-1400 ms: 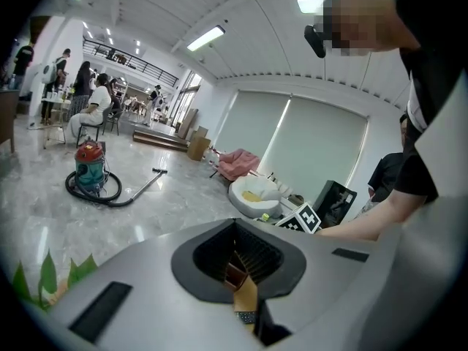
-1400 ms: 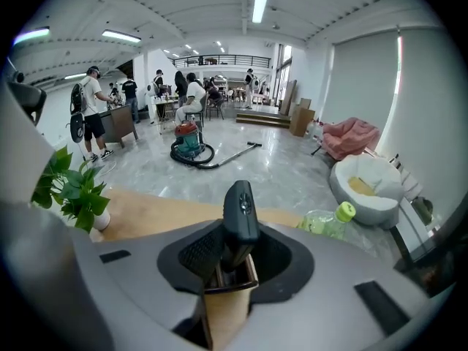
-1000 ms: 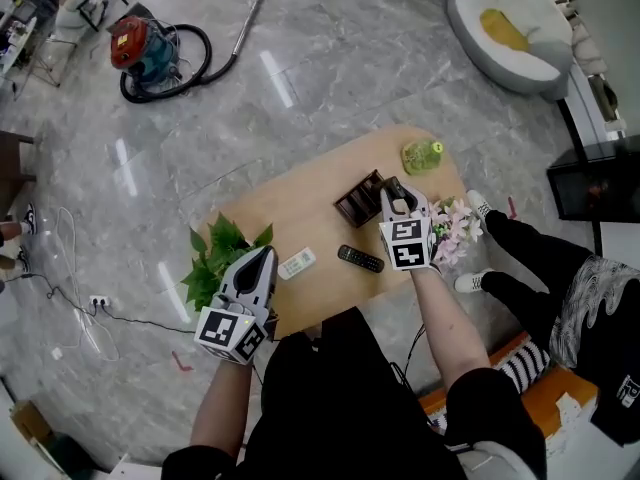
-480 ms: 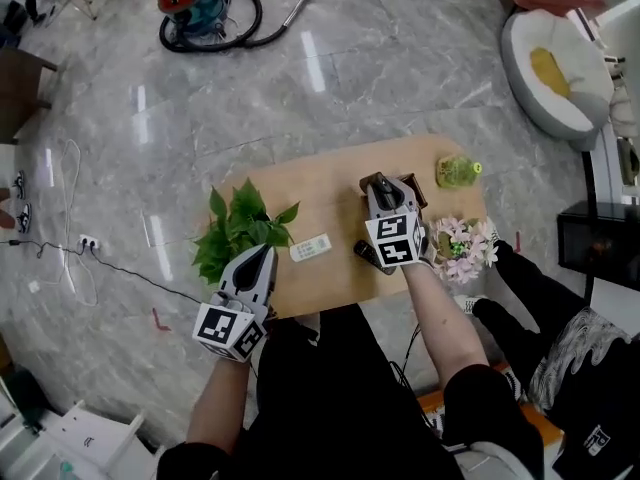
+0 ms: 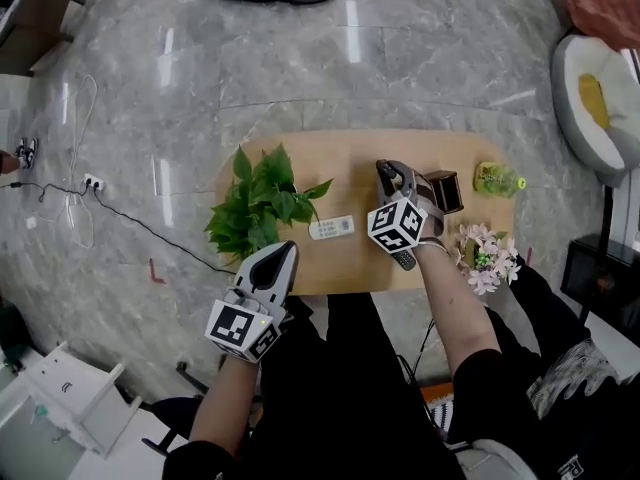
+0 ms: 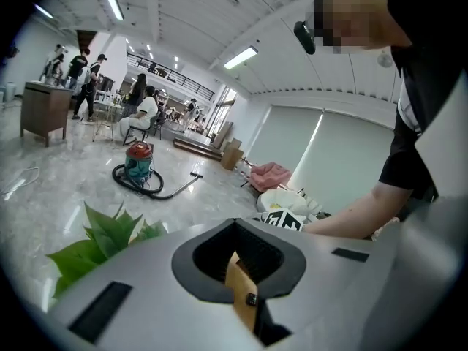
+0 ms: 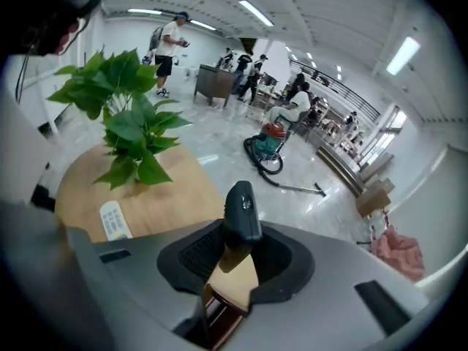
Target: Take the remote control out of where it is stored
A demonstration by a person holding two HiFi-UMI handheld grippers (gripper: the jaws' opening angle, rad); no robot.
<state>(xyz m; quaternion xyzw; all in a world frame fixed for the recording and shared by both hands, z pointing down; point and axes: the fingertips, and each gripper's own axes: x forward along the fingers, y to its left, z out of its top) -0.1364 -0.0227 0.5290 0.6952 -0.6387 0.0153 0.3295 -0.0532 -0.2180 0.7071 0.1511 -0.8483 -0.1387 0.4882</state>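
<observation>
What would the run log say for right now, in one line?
right gripper: shut on black remote | left gripper: shut, empty | white remote: flat on table near plant

We count one white remote (image 5: 331, 227), one black remote (image 7: 241, 209) and seemingly a second, one plant (image 5: 262, 200), one flower bunch (image 5: 483, 258), one bottle (image 5: 497, 179), one holder (image 5: 443, 190).

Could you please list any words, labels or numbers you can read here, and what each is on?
None can be read in any view.
White remote: button markings too small.
Green bottle: label too blurred.
Marker cubes: square patterns only, no letters.
</observation>
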